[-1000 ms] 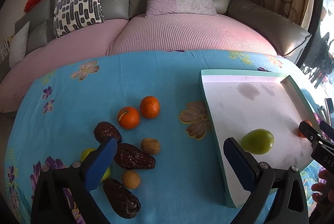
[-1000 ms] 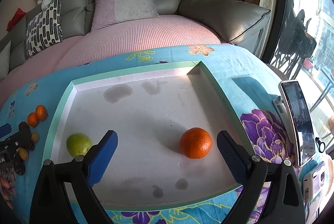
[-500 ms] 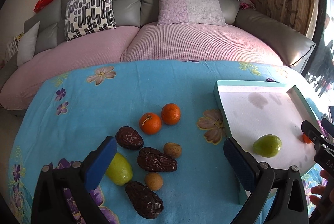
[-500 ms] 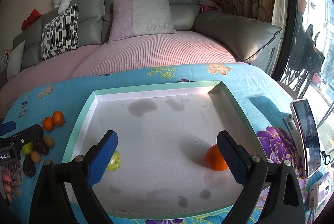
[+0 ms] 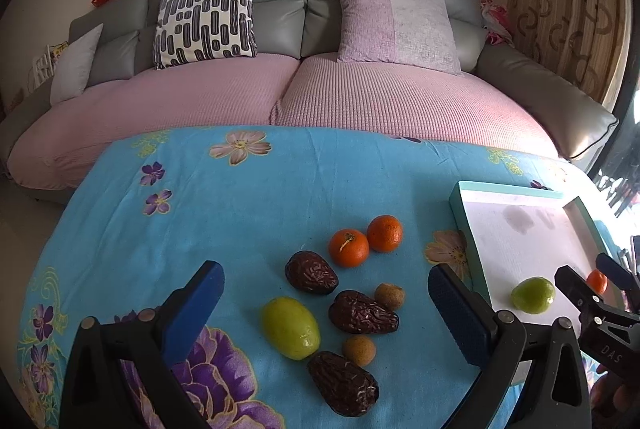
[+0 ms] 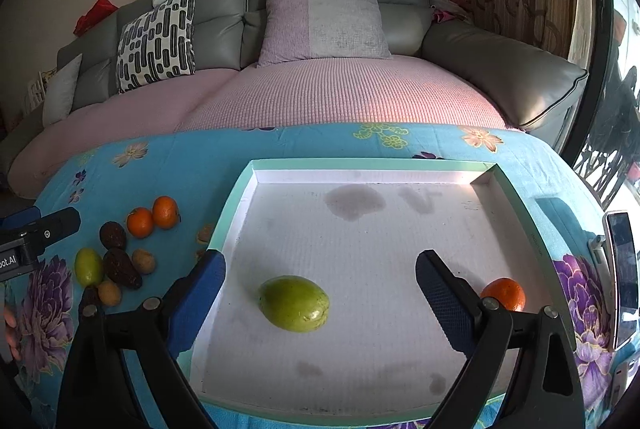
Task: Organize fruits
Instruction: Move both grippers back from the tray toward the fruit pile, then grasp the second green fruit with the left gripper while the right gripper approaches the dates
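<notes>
A white tray with a mint-green rim sits on a blue floral tablecloth. Inside it lie a green fruit and a tangerine, well apart. Left of the tray, loose fruit clusters: two tangerines, three dates, a yellow-green fruit and two small brown fruits. The left gripper hangs over this cluster, the right gripper over the tray; both are spread wide and empty.

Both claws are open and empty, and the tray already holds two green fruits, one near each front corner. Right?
Not quite. The tray holds one green fruit and one orange, as the right wrist view shows. Both the left claw and the right claw are open and empty.
</notes>
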`<action>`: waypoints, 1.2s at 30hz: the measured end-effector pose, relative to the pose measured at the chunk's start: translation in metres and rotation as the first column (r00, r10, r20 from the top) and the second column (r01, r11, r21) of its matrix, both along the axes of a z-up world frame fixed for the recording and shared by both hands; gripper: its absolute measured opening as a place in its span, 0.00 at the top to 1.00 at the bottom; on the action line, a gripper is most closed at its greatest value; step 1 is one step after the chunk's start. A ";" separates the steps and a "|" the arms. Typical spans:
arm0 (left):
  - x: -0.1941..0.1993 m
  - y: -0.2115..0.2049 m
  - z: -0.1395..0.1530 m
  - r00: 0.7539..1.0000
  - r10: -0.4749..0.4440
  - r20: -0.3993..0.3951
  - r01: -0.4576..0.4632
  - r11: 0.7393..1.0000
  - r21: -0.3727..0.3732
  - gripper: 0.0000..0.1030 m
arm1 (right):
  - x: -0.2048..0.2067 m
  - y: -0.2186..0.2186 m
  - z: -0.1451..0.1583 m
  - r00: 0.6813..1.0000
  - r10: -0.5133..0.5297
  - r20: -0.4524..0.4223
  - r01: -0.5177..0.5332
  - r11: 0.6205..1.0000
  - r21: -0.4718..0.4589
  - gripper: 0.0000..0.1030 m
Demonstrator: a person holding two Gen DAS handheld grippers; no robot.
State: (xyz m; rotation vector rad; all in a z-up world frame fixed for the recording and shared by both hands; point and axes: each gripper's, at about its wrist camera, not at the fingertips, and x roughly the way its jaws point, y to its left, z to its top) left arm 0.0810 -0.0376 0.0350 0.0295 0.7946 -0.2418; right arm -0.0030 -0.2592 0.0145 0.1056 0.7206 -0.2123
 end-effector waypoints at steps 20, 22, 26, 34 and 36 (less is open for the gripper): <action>0.006 0.081 0.005 0.991 0.133 -0.011 -0.133 0.986 -0.098 0.00 | 0.024 0.065 -0.004 0.991 0.120 0.051 -0.125 0.986 0.110 0.12; 0.007 0.086 0.000 0.989 0.147 -0.032 -0.150 0.984 -0.096 0.00 | 0.028 0.078 -0.007 0.988 0.148 0.036 -0.151 0.983 0.102 0.18; 0.012 0.091 -0.015 0.985 0.148 -0.084 -0.156 0.982 -0.105 0.00 | 0.036 0.096 -0.017 0.982 0.188 0.004 -0.187 0.977 0.099 0.20; 0.020 0.080 -0.045 0.978 0.099 -0.185 -0.126 0.982 -0.143 0.10 | 0.037 0.095 -0.021 0.986 0.165 -0.023 -0.163 0.984 0.072 0.24; 0.021 0.072 -0.051 0.977 0.066 -0.204 -0.097 0.984 -0.150 0.10 | 0.037 0.093 -0.021 0.987 0.161 -0.024 -0.159 0.985 0.071 0.24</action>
